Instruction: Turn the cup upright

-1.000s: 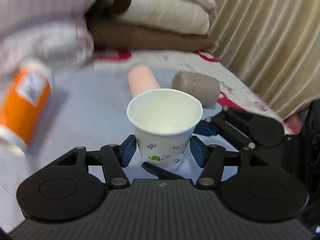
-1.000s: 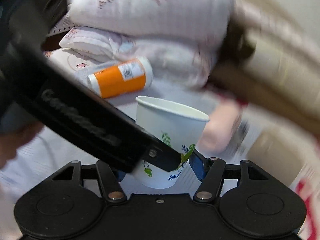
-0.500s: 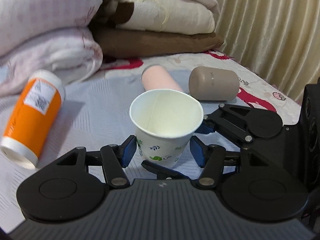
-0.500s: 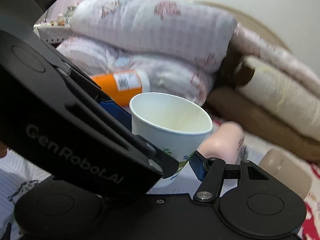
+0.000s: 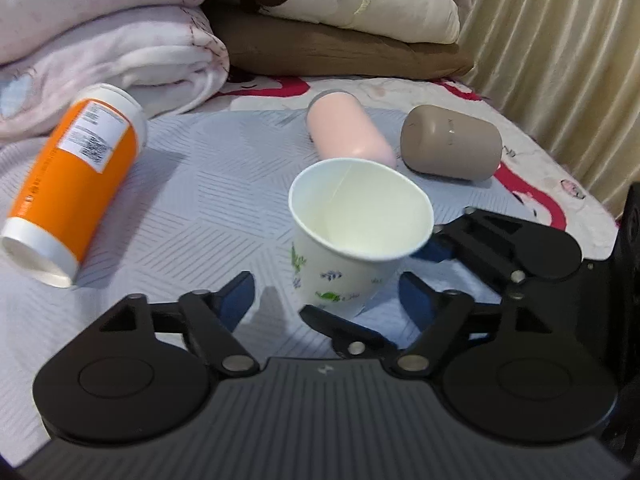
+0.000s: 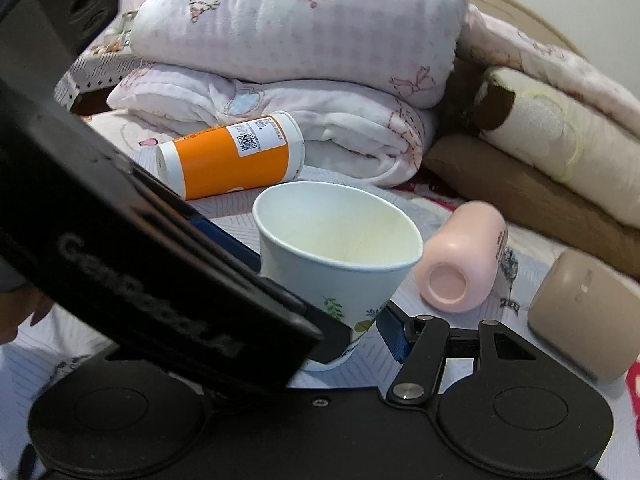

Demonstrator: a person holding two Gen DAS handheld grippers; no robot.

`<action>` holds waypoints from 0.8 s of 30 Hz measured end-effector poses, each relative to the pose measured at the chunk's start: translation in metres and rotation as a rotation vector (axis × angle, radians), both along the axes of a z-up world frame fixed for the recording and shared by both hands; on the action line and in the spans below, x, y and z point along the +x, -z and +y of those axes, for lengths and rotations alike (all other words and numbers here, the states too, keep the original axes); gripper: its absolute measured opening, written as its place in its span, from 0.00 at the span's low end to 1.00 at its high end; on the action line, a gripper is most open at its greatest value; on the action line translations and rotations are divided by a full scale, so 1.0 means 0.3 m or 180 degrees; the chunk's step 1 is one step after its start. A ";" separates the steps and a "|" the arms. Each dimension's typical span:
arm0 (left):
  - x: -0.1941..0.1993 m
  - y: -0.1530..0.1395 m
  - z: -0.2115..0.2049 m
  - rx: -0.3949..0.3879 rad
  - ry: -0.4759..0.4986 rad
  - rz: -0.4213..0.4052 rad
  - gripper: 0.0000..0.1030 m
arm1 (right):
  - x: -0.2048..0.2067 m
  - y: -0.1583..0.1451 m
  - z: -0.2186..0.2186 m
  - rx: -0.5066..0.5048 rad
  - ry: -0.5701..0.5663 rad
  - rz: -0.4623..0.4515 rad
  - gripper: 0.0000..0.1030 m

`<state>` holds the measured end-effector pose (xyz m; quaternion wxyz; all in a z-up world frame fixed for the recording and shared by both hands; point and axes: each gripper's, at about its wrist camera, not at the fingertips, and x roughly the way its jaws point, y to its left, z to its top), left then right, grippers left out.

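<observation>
A white paper cup [image 5: 352, 236] with leaf prints stands mouth up on the grey-striped bedspread, tilted slightly. My left gripper [image 5: 326, 294] is open, its blue pads wide of the cup and not touching it. The right gripper's fingers [image 5: 436, 248] reach in from the right around the cup's lower part. In the right wrist view the cup [image 6: 340, 256] sits between my right gripper [image 6: 344, 336] pads; the right pad [image 6: 390, 332] is close beside the cup base. The left pad is hidden behind the left gripper's body [image 6: 140, 272], so the grip is unclear.
An orange bottle [image 5: 76, 184] lies on its side at left. A pink cup [image 5: 348, 136] and a beige cup [image 5: 452, 146] lie on their sides behind the paper cup. Folded blankets [image 5: 120, 40] are stacked at the back; a curtain [image 5: 560, 40] hangs at right.
My left gripper has opened wide and let go of the cup. The cup now leans a little to the right within the right gripper's fingers.
</observation>
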<state>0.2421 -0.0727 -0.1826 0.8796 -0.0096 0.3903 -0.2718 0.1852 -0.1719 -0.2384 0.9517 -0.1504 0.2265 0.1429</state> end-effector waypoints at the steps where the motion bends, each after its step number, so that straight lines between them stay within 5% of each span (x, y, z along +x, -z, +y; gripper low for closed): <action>1: -0.009 -0.006 0.002 0.0010 -0.0010 0.0017 0.85 | -0.007 -0.001 -0.006 0.0034 0.0041 -0.0007 0.75; 6: -0.073 -0.010 0.029 -0.0079 -0.0316 0.0274 0.89 | -0.076 0.000 -0.055 0.0361 0.0335 0.0026 0.82; 13: -0.221 -0.096 0.065 0.0027 -0.0550 0.0189 0.89 | -0.254 -0.011 -0.135 0.0636 0.0558 0.0149 0.82; 24: -0.432 -0.409 0.191 0.0039 -0.1231 -0.0216 0.95 | -0.504 -0.312 -0.171 0.0514 0.0575 -0.0167 0.82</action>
